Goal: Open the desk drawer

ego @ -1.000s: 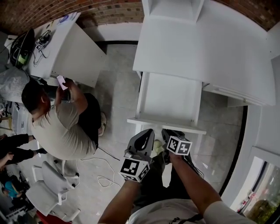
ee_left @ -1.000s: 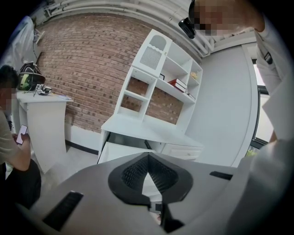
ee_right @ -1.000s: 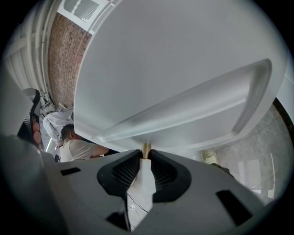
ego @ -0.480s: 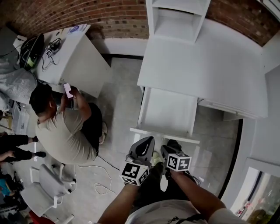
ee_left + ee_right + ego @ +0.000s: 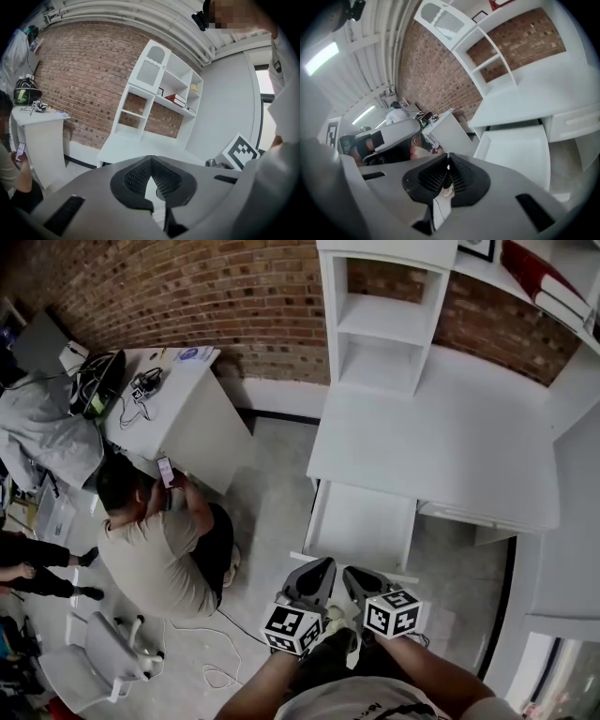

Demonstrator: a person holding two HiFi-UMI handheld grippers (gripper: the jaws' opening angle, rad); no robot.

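- The person is wearing a white short-sleeved shirt (image 5: 361, 705) and dark trousers (image 5: 323, 660).
- The left gripper (image 5: 319, 566) and right gripper (image 5: 354, 573) are showing 2 smooth grey shells and black ribbed pads (image 5: 138, 178).
- Each is carrying 1 of the black-and-white marker cubes (image 5: 292, 628).
- The right jaws have just been closing, with nothing between them.

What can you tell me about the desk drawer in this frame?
The drawer is white, seemingly painted wood or laminate: a shallow box with low side walls, a flat bottom and a front panel wider than the box. It is pulled far out from under the left end of the white desk, level, above the tiled floor. Its inside looks empty. No handle can be made out. Only the desk appears to touch it.
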